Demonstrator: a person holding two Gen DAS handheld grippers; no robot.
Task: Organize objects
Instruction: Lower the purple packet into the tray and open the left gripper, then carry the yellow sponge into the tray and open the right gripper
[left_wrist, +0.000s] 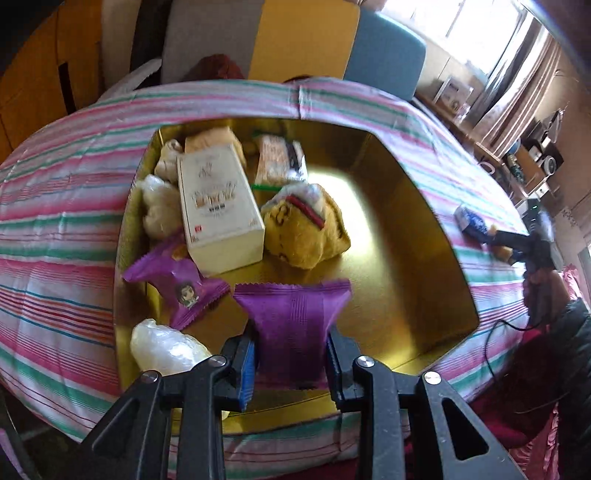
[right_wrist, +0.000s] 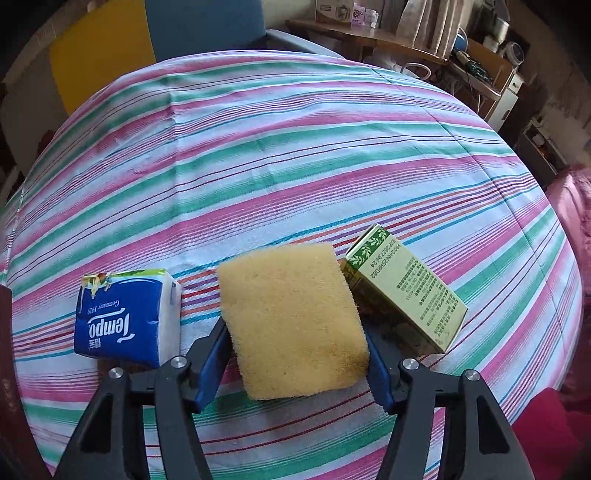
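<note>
Right wrist view showed the right tool (right_wrist: 297, 350) gripping a soft, light sponge (right_wrist: 291, 325) by its sides; the left tool (left_wrist: 291, 363) clenched a crinkly purple packet (left_wrist: 293, 328).

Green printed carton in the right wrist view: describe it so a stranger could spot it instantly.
On the striped tablecloth, find the yellow sponge in the right gripper. The green carton lies just right of it, the only box; the tissue pack is left.

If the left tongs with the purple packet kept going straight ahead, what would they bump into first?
Probably the yellow plush toy inside the gold box, though depth is hard to judge; bare box floor lies before it.
</note>
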